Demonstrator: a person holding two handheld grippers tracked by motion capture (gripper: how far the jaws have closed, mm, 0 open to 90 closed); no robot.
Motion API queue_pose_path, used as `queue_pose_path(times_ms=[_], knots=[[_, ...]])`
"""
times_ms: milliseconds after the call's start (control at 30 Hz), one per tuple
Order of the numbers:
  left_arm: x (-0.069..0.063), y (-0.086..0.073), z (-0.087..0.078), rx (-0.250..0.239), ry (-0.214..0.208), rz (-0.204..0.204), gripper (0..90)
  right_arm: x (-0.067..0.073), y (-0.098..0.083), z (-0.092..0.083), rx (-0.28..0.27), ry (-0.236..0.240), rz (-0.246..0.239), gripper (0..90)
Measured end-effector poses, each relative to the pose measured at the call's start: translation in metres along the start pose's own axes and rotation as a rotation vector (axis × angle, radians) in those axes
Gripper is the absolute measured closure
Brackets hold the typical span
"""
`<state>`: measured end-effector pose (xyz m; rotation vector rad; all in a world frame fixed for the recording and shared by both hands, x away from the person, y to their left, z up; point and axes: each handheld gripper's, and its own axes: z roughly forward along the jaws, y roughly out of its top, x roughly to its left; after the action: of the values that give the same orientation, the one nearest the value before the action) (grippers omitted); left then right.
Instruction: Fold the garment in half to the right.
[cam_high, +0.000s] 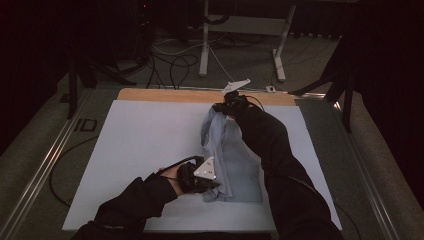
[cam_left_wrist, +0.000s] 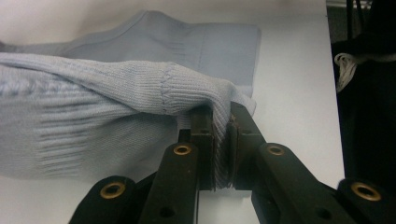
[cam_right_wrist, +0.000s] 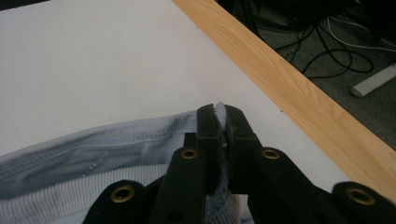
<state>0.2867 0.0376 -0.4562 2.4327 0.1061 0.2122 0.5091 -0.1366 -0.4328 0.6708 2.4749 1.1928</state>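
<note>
- Garment (cam_high: 227, 160): pale blue ribbed knit, lying right of centre on the white board (cam_high: 140, 145); part flat, part lifted and bunched. It appears partly folded, with one layer lying over another along the near side.
- Near corner of the garment (cam_left_wrist: 140, 88): a ribbed, stitched edge drawn up off the board, while a flat layer lies behind it.
- Far corner (cam_right_wrist: 140, 140): a ribbed hem raised a little above the board, close to the wooden edge.
- Left gripper (cam_high: 212, 184): jaws pressed together on the near corner, cloth pinched between the pads.
- Right gripper (cam_high: 220, 107): jaws clamped on the far corner, a sliver of cloth showing between them; the dark sleeve (cam_high: 272, 150) crosses over the garment.
- Progress, as a judgement: both corners of one side are secured and off the surface, so the grasp is done; carrying that side across, laying it flat and letting go are left. The fold looks mid-way.
- Wooden edge (cam_right_wrist: 299, 93): a light strip of table along the far side of the board.
- Floor beyond (cam_high: 175, 65): loose cables and white table legs (cam_high: 204, 45).
</note>
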Motion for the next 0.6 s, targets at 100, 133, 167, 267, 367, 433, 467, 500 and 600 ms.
queue_pose_path(times_ms=[100, 133, 167, 267, 367, 433, 467, 500, 600], knots=[[0.0, 0.008, 0.007, 0.001, -0.01, 0.008, 84.5, -0.005, -0.006, -0.005, -0.01, 0.005, 0.018, 86.8], [-0.001, 0.01, 0.01, 0.001, -0.012, 0.011, 84.4, -0.007, -0.007, -0.006, -0.008, 0.004, 0.024, 86.7], [-0.001, 0.012, 0.012, 0.002, -0.016, 0.014, 84.4, -0.008, -0.009, -0.007, -0.01, 0.003, 0.026, 86.7], [-0.003, 0.018, 0.019, 0.006, -0.023, 0.03, 84.4, -0.012, -0.015, -0.009, -0.014, 0.003, 0.039, 86.7], [-0.004, 0.022, 0.026, 0.007, -0.031, 0.04, 84.4, -0.017, -0.022, -0.013, -0.024, 0.009, 0.053, 86.7], [-0.005, 0.024, 0.03, 0.01, -0.037, 0.041, 84.4, -0.019, -0.027, -0.016, -0.026, 0.008, 0.056, 86.7], [-0.005, 0.024, 0.032, 0.014, -0.039, 0.045, 84.4, -0.021, -0.029, -0.017, -0.029, 0.01, 0.061, 86.7], [-0.005, 0.025, 0.034, 0.016, -0.042, 0.042, 84.4, -0.022, -0.032, -0.018, -0.028, 0.009, 0.063, 86.7], [-0.006, 0.026, 0.039, 0.026, -0.049, 0.043, 84.4, -0.026, -0.04, -0.022, -0.029, 0.016, 0.07, 86.6]])
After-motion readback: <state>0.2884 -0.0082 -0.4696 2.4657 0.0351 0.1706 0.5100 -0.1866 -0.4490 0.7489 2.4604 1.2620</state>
